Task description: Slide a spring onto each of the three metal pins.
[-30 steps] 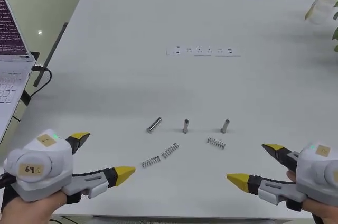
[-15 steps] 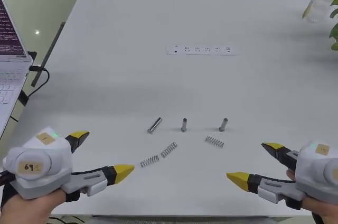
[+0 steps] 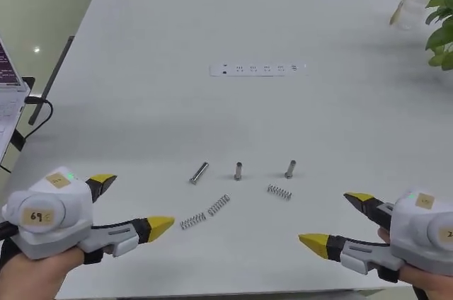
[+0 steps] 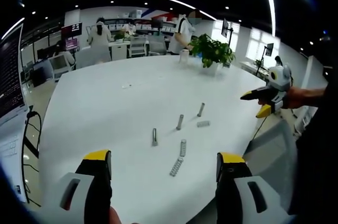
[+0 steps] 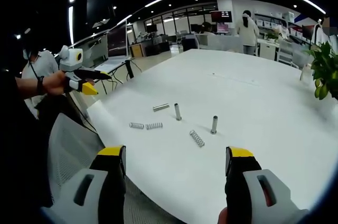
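- The left claw (image 3: 139, 202) and right claw (image 3: 324, 218) hover at the tabletop's (image 3: 212, 24) near edge, jaws spread wide, holding nothing.
- Between them lie the left spring (image 3: 192, 221), middle spring (image 3: 219, 205) and right spring (image 3: 279, 191).
- Just beyond, toward the far edge, the left pin (image 3: 199, 172) lies flat, while the middle pin (image 3: 238, 170) and right pin (image 3: 290, 168) stand upright.
- Best bet: pinch the right spring lightly near one end, line it over the right pin, lower straight.
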Available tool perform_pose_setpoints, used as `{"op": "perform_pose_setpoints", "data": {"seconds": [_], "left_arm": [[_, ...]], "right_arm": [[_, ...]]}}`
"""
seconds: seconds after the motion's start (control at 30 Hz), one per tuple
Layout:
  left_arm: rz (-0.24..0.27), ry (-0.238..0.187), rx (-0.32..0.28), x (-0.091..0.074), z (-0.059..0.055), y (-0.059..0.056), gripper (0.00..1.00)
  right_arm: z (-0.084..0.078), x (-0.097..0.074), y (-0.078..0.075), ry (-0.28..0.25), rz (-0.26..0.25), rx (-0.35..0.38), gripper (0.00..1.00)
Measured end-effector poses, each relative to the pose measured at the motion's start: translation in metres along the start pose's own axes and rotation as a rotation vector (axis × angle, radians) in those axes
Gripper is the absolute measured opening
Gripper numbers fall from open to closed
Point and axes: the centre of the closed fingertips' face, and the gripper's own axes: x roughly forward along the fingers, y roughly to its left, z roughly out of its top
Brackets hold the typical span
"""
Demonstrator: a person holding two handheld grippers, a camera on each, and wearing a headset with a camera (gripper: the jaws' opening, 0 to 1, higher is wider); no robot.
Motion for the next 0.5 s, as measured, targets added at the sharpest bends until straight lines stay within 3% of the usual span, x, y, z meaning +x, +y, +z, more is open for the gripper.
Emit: {"op": "perform_pose_setpoints", "data": {"seconds": [0.5], "left_arm": [[-0.029,0.019,0.031,0.026,0.009,0.010,0.74]], "right_arm": [[0.001,0.002,0.000,0.008,0.004,-0.008,0.75]]}}
